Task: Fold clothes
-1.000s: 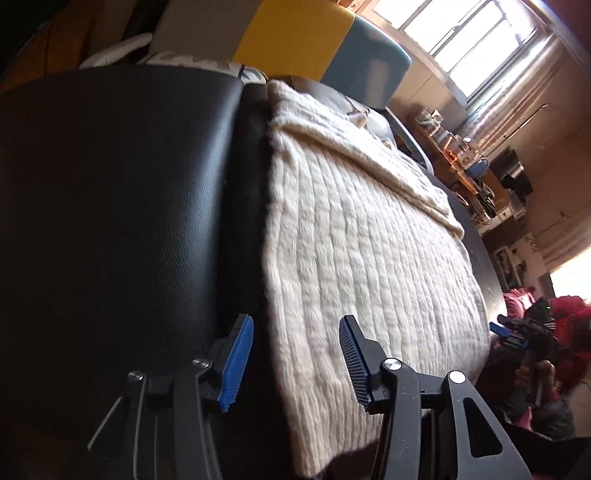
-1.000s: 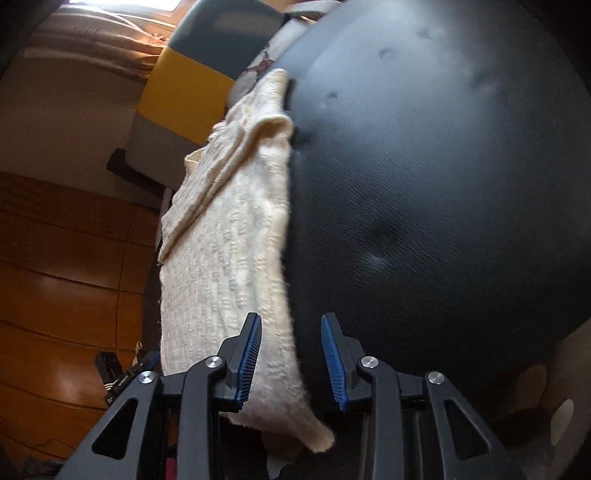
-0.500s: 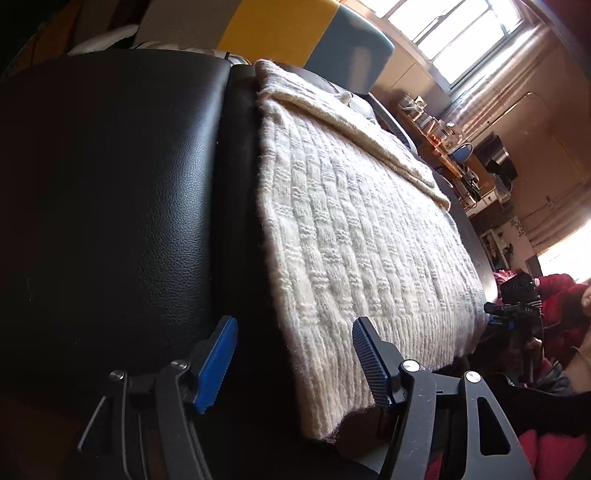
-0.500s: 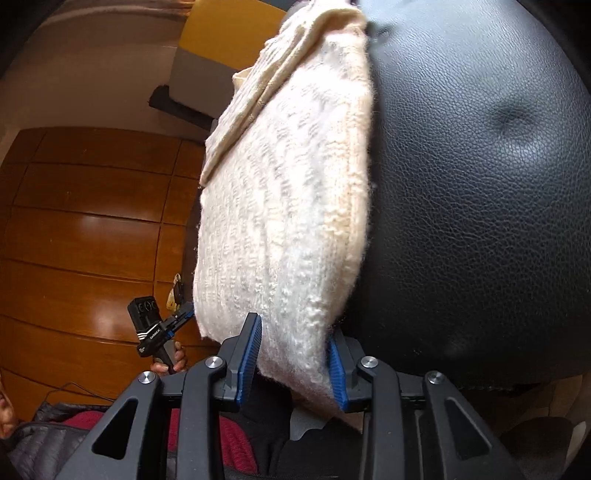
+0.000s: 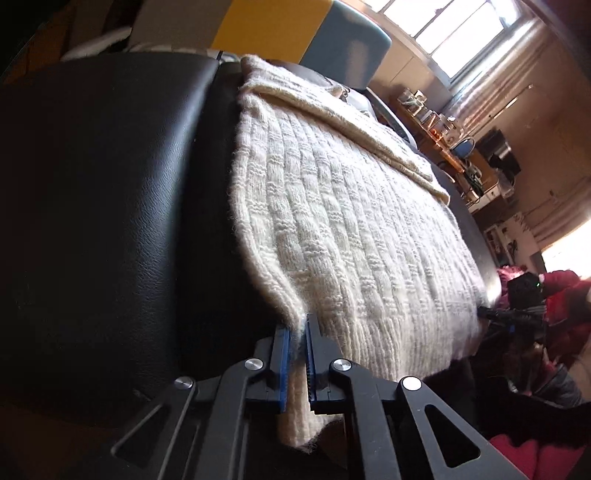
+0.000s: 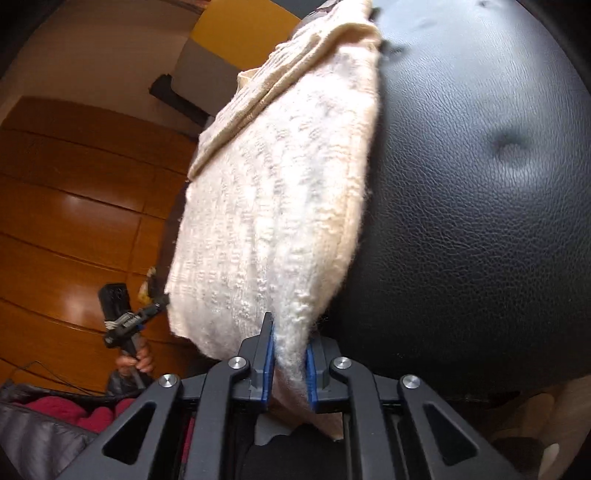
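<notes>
A cream knitted sweater (image 5: 343,221) lies spread on a black leather surface (image 5: 103,192), folded over along its far side. My left gripper (image 5: 297,332) is shut on the sweater's near left corner, with the hem bunched between the blue pads. In the right wrist view the same sweater (image 6: 273,206) stretches away over the black leather surface (image 6: 480,206). My right gripper (image 6: 290,341) is shut on its near right corner, and the fabric hangs below the pads. Each gripper shows in the other's view: the right gripper (image 5: 517,315) and the left gripper (image 6: 136,319).
A yellow and blue-grey panel (image 5: 280,26) stands behind the leather surface. A cluttered desk (image 5: 454,147) and bright windows (image 5: 454,33) are at the far right. Wooden panelling (image 6: 74,206) fills the left of the right wrist view. A hand (image 6: 138,360) and red clothing (image 6: 74,410) are near.
Both grippers stood open around the sweater's near edge before. They have now shut on its two near corners, and the hem has bunched up and lifted slightly.
</notes>
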Motion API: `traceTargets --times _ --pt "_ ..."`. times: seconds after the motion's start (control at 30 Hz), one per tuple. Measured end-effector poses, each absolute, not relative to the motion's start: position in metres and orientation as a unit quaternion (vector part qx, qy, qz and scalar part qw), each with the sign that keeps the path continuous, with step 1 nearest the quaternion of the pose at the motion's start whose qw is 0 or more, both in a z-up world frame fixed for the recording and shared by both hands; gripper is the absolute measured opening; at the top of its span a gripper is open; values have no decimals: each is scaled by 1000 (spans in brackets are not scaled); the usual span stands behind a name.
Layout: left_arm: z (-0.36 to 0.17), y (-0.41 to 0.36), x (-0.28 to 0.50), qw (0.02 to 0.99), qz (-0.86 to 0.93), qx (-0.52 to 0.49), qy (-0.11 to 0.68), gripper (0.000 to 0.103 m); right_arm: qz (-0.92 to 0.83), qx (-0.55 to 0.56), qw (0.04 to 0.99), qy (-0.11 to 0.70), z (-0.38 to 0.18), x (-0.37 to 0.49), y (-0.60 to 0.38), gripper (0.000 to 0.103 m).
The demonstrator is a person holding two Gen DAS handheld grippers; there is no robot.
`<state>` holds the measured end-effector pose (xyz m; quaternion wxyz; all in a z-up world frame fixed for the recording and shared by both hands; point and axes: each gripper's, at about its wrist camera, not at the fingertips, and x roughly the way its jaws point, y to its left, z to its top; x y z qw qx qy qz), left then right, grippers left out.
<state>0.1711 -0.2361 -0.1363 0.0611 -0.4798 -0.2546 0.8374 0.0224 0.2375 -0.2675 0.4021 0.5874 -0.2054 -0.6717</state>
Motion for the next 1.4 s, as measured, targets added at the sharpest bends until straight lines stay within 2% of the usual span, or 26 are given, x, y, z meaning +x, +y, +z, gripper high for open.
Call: traceTargets --times 0.13,0.27,0.67,1.1,1.23,1.4 --pt "-134 -236 173 66 833 -470 -283 5 -687 584 395 -176 -256 25 232 11" --pt "-126 -238 178 106 827 -438 -337 5 -662 572 454 -171 -242 32 212 11" --pt "-85 -272 145 177 810 -341 -442 5 -664 469 491 -313 -227 -6 202 11" --pt "-21 -311 -13 205 835 -268 -434 5 -717 381 449 -374 -180 -139 184 11" --pt "-35 -329 -75 178 831 -277 -449 5 -731 393 391 -398 -193 -192 187 11" --pt "-76 -342 -137 133 819 -319 -459 5 -735 440 327 -398 -229 -228 190 11"
